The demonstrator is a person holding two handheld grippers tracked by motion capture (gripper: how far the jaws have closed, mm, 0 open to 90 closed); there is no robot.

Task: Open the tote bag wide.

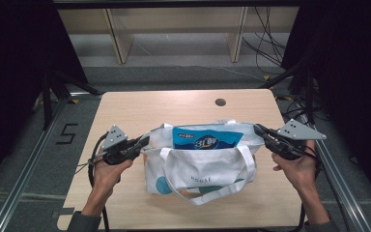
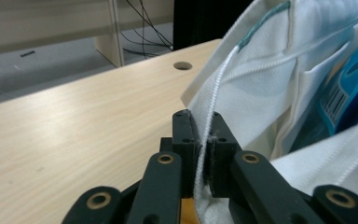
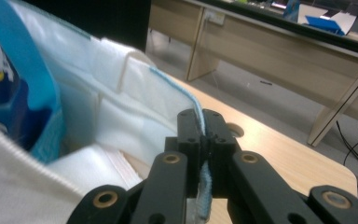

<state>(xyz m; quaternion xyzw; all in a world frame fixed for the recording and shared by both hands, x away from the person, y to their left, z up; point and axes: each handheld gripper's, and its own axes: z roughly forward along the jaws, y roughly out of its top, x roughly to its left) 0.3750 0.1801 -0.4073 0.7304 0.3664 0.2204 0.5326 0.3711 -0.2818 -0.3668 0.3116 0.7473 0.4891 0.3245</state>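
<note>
A white bag (image 1: 200, 166) sits on the counter (image 1: 140, 104) with a blue pack (image 1: 206, 137) inside; the left gripper (image 1: 142, 143) fingers pinch its left rim; the right gripper (image 1: 260, 130) fingers pinch its right rim.

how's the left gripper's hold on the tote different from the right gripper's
The left gripper pinches a white edge at the left end of the tote bag; the right gripper pinches a blue-trimmed edge at its right end. In the high view the left sits slightly lower than the right. Both are shut on fabric, holding the bag's mouth spread over the table.
</note>
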